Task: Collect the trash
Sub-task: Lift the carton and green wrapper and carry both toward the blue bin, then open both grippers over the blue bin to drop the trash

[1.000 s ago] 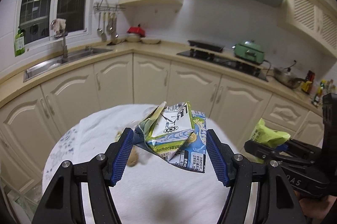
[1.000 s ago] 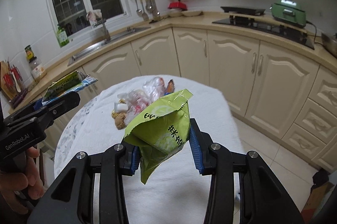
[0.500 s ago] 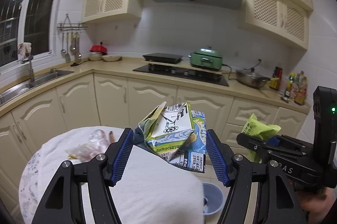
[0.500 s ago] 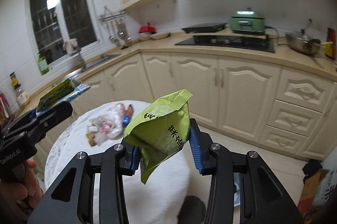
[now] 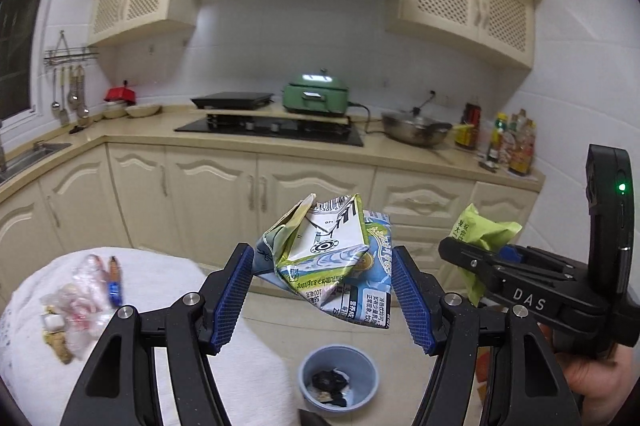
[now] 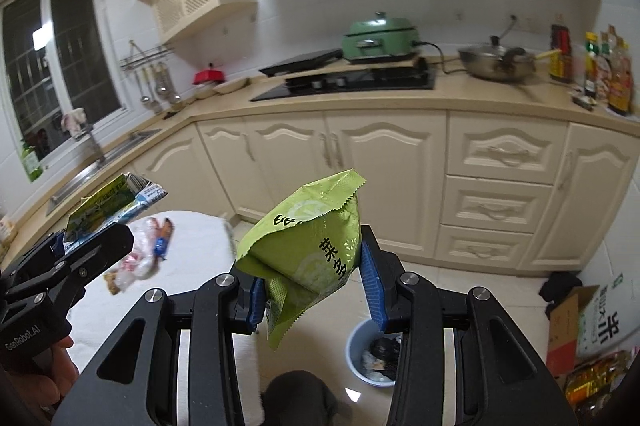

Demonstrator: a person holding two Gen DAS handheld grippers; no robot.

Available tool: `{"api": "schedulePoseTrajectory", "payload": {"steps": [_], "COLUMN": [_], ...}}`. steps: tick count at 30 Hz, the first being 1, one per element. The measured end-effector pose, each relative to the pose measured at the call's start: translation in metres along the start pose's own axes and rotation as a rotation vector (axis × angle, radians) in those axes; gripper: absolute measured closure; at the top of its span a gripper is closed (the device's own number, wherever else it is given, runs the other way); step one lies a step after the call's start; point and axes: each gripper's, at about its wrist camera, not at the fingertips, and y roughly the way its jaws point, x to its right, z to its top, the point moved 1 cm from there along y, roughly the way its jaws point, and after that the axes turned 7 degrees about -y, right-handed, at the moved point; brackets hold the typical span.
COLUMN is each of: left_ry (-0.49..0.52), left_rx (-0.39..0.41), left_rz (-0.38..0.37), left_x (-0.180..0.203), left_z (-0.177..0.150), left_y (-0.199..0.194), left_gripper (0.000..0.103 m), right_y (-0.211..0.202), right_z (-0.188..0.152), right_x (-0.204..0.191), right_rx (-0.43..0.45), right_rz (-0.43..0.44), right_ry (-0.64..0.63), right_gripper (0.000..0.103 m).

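Now left gripper [image 5: 323,300] is clamped on a crushed carton [image 5: 328,258], right gripper [image 6: 312,300] on a green bag [image 6: 308,250]. Both are held off the table's [image 5: 168,274] edge, above the floor. Blue bin [image 5: 338,378] sits just below them.

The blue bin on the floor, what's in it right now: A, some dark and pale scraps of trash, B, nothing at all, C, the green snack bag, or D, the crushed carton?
A: the blue bin holds dark and pale scraps, while both wrappers are up in the grippers.
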Motion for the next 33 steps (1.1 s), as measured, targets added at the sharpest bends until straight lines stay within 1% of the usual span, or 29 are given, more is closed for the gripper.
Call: {"api": "schedulePoseTrajectory", "payload": {"steps": [2,6,12,15,17,19,22,24,25,26,27,28,29,30,31,32,33], "left_ry": [0.004,0.008,0.001,0.000,-0.001,0.003,0.002,0.012,0.016,0.017,0.013,-0.002,-0.015,-0.019,-0.012,0.001,0.016], "left_rx": [-0.033,-0.121,-0.286,-0.362,-0.414,-0.464,-0.553,-0.595,-0.612,-0.636,-0.659,-0.687,-0.697,-0.696,-0.675,-0.650,-0.629], "left_rz": [-0.015,-0.032,-0.048,-0.041,-0.040,-0.035,-0.046,-0.032,-0.028,-0.011,0.008,0.031,0.045,0.057,0.072,0.089,0.107], "left_x": [0.001,0.010,0.018,0.020,0.030,0.035,0.042,0.044,0.044,0.042,0.041,0.039,0.037,0.036,0.036,0.037,0.039], "left_z": [0.013,0.017,0.018,0.019,0.022,0.024,0.027,0.025,0.025,0.022,0.019,0.017,0.017,0.019,0.023,0.028,0.031], "left_y": [0.031,0.082,0.169,0.217,0.253,0.286,0.346,0.376,0.399,0.414,0.426,0.441,0.447,0.453,0.456,0.457,0.457], "left_gripper": [0.039,0.039,0.039,0.039,0.039,0.052,0.052,0.052,0.050,0.050,0.050,0.047,0.044,0.033,0.017,0.009,0.001], "right_y": [0.006,0.031,0.085,0.114,0.132,0.149,0.175,0.191,0.198,0.208,0.217,0.230,0.241,0.249,0.255,0.257,0.257], "right_z": [-0.005,-0.020,-0.054,-0.071,-0.083,-0.094,-0.110,-0.120,-0.125,-0.131,-0.136,-0.145,-0.153,-0.161,-0.168,-0.173,-0.176], "right_x": [0.012,0.036,0.073,0.092,0.104,0.116,0.132,0.141,0.143,0.146,0.150,0.154,0.157,0.162,0.165,0.168,0.169], "right_rx": [-0.017,-0.077,-0.206,-0.268,-0.305,-0.342,-0.394,-0.420,-0.428,-0.437,-0.448,-0.473,-0.507,-0.530,-0.538,-0.541,-0.543], "right_rz": [-0.011,-0.029,-0.035,-0.039,-0.035,-0.034,-0.025,-0.013,-0.004,-0.002,0.000,0.013,0.021,0.004,-0.013,-0.011,-0.010], "right_ry": [0.017,0.055,0.117,0.146,0.168,0.191,0.228,0.245,0.250,0.256,0.263,0.277,0.294,0.310,0.323,0.333,0.338], "right_gripper": [0.062,0.062,0.062,0.062,0.062,0.062,0.062,0.062,0.062,0.060,0.059,0.051,0.035,0.028,0.014,0.010,0.010]}}
